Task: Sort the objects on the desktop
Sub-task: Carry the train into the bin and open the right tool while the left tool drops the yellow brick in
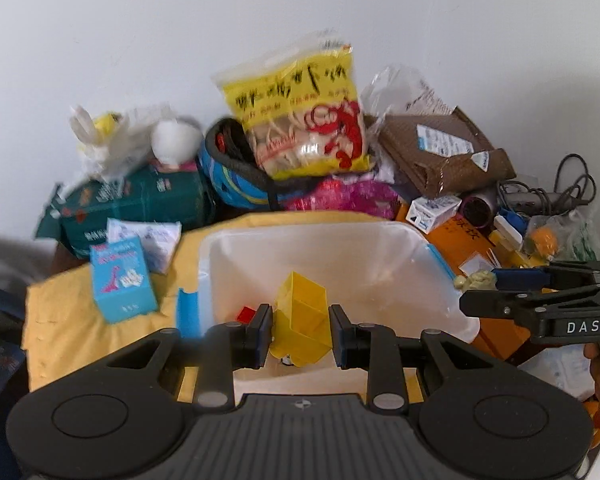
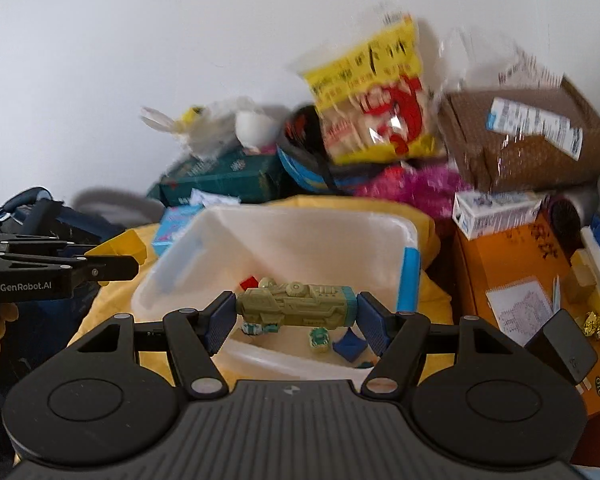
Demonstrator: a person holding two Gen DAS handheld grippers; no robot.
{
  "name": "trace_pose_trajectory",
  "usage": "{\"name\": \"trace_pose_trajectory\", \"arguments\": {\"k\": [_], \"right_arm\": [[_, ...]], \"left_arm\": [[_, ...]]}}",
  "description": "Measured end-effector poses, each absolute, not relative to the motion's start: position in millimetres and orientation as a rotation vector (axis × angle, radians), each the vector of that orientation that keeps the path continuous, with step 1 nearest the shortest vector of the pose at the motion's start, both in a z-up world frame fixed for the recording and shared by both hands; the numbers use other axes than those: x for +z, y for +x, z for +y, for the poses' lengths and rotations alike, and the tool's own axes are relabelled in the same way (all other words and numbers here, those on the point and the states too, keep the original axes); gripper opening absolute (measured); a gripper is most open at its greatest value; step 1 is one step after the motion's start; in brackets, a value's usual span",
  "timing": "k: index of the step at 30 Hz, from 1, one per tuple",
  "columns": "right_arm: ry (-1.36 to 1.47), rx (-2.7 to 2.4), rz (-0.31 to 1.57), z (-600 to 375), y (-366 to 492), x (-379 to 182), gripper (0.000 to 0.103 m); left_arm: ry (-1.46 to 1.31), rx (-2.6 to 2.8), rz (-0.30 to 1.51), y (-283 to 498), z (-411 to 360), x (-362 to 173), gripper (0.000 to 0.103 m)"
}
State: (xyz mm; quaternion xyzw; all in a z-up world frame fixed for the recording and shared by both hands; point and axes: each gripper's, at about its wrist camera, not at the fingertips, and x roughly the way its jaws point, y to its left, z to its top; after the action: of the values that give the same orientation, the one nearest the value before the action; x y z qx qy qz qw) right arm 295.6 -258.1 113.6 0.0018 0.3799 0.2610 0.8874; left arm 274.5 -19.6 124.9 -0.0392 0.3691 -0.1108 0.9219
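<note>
A white plastic bin [image 1: 380, 248] with blue latches stands on a yellow cloth [image 1: 68, 320]. My left gripper [image 1: 300, 326] is shut on a yellow plastic toy piece [image 1: 300, 304], held over the bin's near side. My right gripper [image 2: 296, 314] is shut on an olive-green toy vehicle [image 2: 296, 304] with a teal end, also above the bin [image 2: 300, 236]. Each gripper appears in the other's view: the right gripper [image 1: 496, 280] at the bin's right edge, the left gripper [image 2: 112, 264] at its left edge. Inside lie a red block [image 2: 249, 282], a small teal toy [image 2: 320, 338] and a blue piece [image 2: 350, 345].
Behind the bin is a pile against the white wall: a yellow snack bag [image 1: 300, 120], a brown parcel [image 1: 440, 152], a dark green box [image 1: 132, 200] and pink tinsel [image 1: 348, 196]. A light-blue box [image 1: 122, 284] sits on the left. An orange box [image 2: 512, 272] and cables [image 1: 560, 192] are on the right.
</note>
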Motion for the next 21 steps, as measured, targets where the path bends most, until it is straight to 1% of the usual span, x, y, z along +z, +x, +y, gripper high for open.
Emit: {"name": "trace_pose_trajectory", "arguments": {"k": [6,11,12,14,16,17,21], "right_arm": [[-0.039,0.513,0.884,-248.7,322.0,106.0,0.069],[-0.06,0.489,0.922,-241.6,334.1,94.8,0.069],[-0.069,0.481,0.923,-239.8,336.4,93.2,0.069],[-0.075,0.473,0.919,-239.0,337.7,89.9,0.076],[-0.075,0.481,0.901,-240.5,336.4,88.8,0.077],[-0.078,0.483,0.893,-242.1,334.3,87.8,0.08],[-0.075,0.505,0.847,-247.2,318.0,89.3,0.08]], "left_arm": [[-0.074,-0.215,0.836,308.8,-20.4,121.1,0.033],[-0.068,-0.22,0.878,322.7,-24.9,116.9,0.034],[-0.065,-0.213,0.876,324.2,-25.6,115.9,0.036],[-0.067,-0.18,0.873,326.8,-24.9,113.6,0.061],[-0.066,-0.141,0.849,325.7,-21.8,113.0,0.065],[-0.067,-0.143,0.848,325.1,-19.8,111.9,0.065],[-0.044,-0.144,0.847,314.7,-9.9,105.6,0.065]]}}
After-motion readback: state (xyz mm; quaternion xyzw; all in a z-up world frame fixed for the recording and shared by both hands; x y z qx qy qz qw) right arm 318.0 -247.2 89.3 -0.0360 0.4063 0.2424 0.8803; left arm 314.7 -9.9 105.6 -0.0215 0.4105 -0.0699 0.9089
